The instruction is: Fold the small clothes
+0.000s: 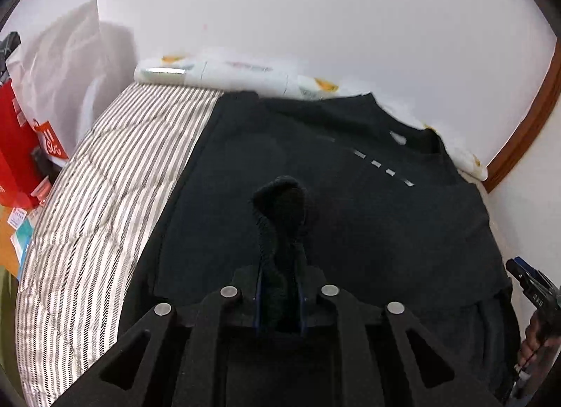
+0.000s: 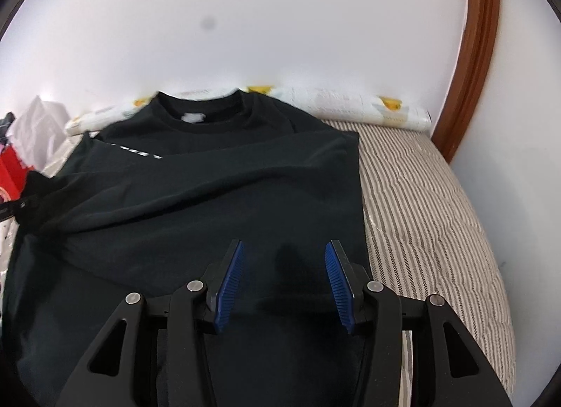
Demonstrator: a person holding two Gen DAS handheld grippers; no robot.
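Black cotton long-sleeved shirt [image 2: 217, 196] spread flat across the striped quilted bed [image 2: 427, 203], collar toward the far edge; left gripper [image 1: 280, 287] fingers pinching its bunched cuff for folding inward, right gripper [image 2: 284, 280] fingers apart, empty.

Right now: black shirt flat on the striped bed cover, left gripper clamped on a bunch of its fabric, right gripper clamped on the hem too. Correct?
Not quite. The right gripper is open and holds nothing, as the right wrist view shows. The rest holds: black shirt on the striped bed cover, left gripper clamped on a bunch of its fabric.
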